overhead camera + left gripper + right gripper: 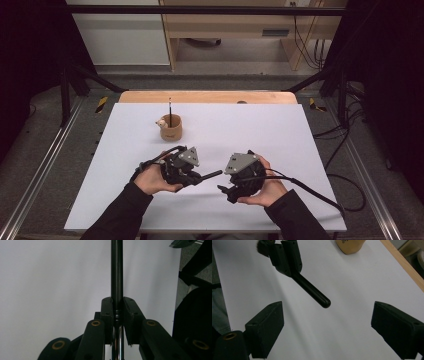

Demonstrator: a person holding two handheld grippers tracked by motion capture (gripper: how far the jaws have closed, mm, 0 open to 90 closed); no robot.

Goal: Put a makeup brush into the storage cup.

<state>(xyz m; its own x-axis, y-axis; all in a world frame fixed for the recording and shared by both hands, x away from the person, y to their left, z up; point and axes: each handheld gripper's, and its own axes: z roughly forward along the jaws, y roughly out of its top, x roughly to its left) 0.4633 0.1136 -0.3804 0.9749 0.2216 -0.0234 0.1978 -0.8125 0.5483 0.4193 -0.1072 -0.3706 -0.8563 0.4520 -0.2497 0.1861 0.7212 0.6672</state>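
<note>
Brush (312,291) handle, smooth, black, round-tipped, clamped in left tongs (117,307).

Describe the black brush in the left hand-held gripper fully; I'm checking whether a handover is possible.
The makeup brush has a slim, glossy black handle with a rounded end, a shiny metal ferrule and dark bristles behind the jaws. It looks like plastic or lacquered wood. The left hand-held gripper is shut on it near the ferrule, holding it clear above the white table, roughly level. Its free handle end points toward the open right hand-held gripper, which does not touch it.
</note>
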